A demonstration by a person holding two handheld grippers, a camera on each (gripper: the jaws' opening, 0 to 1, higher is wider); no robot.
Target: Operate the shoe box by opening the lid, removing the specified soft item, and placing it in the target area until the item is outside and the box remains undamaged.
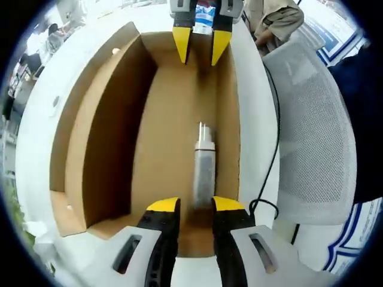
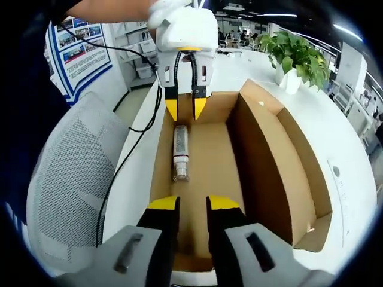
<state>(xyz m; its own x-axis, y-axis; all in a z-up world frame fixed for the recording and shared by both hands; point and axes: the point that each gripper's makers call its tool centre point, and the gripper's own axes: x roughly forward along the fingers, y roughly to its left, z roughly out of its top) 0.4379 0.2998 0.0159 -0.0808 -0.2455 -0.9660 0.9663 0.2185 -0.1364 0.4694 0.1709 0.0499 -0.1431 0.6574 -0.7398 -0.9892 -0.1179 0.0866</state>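
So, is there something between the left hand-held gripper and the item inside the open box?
Nothing visible. The left hand-held gripper hangs open over the near end of the silver tube, which lies alone on the floor of the cardboard box. The right hand-held gripper is at the far end.

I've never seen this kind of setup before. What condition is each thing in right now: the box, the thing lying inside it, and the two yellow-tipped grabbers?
Shoe box: open, lid flap standing up along one side.
Tube: lying flat on the box floor, ungrasped.
Left gripper: fingers open, at one end of the tube.
Right gripper: fingers open, empty, at the opposite end of the box.
White mesh chair: unoccupied, beside the table.
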